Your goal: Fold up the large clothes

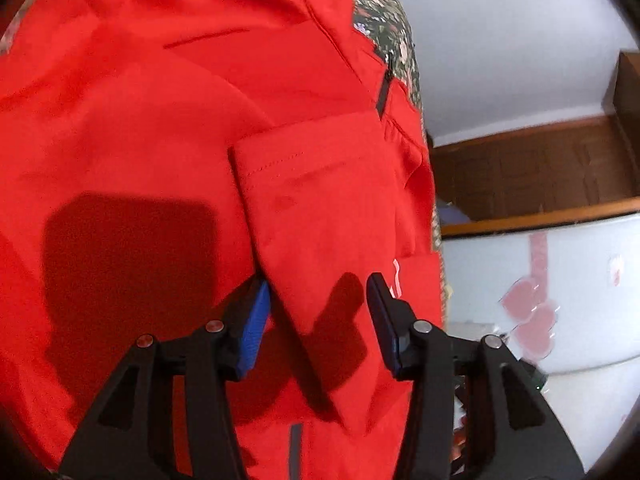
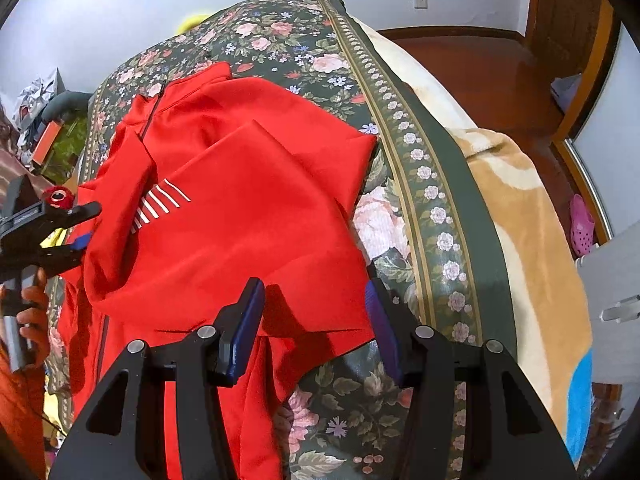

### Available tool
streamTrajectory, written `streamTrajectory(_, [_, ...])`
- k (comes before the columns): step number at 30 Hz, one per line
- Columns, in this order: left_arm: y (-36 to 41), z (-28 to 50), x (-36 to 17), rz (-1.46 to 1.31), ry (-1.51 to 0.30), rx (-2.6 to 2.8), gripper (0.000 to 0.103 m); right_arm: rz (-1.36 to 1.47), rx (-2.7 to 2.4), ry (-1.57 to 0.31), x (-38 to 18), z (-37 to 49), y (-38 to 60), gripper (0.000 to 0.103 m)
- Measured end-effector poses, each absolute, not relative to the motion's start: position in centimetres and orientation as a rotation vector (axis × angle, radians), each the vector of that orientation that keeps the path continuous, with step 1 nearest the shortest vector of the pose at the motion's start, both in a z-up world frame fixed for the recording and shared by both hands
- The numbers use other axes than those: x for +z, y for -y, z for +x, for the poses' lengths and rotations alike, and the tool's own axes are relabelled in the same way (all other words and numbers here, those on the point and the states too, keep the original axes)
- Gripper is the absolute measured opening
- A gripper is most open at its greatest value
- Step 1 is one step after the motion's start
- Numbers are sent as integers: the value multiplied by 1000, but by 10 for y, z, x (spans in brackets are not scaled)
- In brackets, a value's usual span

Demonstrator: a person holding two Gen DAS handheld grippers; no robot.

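Observation:
A red zip jacket [image 2: 240,216] with white chest stripes lies spread on a floral bed cover [image 2: 404,184]. Both sleeves are folded in over the body. In the left wrist view the jacket [image 1: 140,128] fills the frame, and a folded sleeve with its cuff [image 1: 312,208] runs between the fingers of my left gripper [image 1: 318,296], which is open and just above it. My right gripper [image 2: 314,300] is open over the jacket's right edge, empty. The left gripper also shows in the right wrist view [image 2: 80,226], at the jacket's left edge.
The bed's right side carries a tan blanket [image 2: 520,216] and drops to a brown wooden floor [image 2: 480,68]. A pink shoe [image 2: 581,220] lies on the floor. Clutter and a red box [image 2: 46,142] sit beyond the bed's left side. A white cabinet [image 1: 540,280] stands beside the bed.

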State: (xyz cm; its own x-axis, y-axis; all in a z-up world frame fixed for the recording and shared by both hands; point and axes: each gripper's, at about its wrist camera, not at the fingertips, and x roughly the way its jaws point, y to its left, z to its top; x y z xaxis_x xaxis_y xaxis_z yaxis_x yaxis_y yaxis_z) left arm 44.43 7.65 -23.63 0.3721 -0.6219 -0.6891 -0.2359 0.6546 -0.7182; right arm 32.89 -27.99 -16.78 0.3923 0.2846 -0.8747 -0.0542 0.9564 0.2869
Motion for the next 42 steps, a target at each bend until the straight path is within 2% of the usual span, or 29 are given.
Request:
streamTrajectory(4, [-70,458,-236,-855,-1180,-293,46,223,213,-1152,-167,327,282,48])
streamTrajectory(6, [-63,463,-232,-807,-1156,-263,35,218,204,-1153,-167,325,283,48])
streamTrajectory(8, [-54,469,-228,-732,-1143,-228,7,219,198,-1153,-167,324,286,48])
streamTrajectory(11, [-40,467,-220,-647,-1120,-189,4,222,187,-1145,-164,322,291,48])
streamTrajectory(14, [-32,466,-200,-518,-1072,-155,2,222,174,-1137,-160,324,295,48])
streamTrajectory(19, [-18,449,-122,-194,-835,-56,2,265,181,-1118,-151,336,299,48])
streamTrajectory(23, [-38,424,-59,-166,-673,-42,2,295,199,-1086,-139,352,292,48])
streamTrajectory(28, [-74,409,-19,-213,-531,14,2,269,228,-1080,-134,361,273,48])
streamTrajectory(32, [-111,400,-23,-192,-536,89,2,215,249,-1129,-150,360,252,48])
streamTrajectory(38, [-150,401,-90,-165,-711,130,2,111,267,-1248,-190,355,222,48])
streamTrajectory(42, [-173,392,-136,-185,-805,160,2,67,255,-1246,-200,349,216,60])
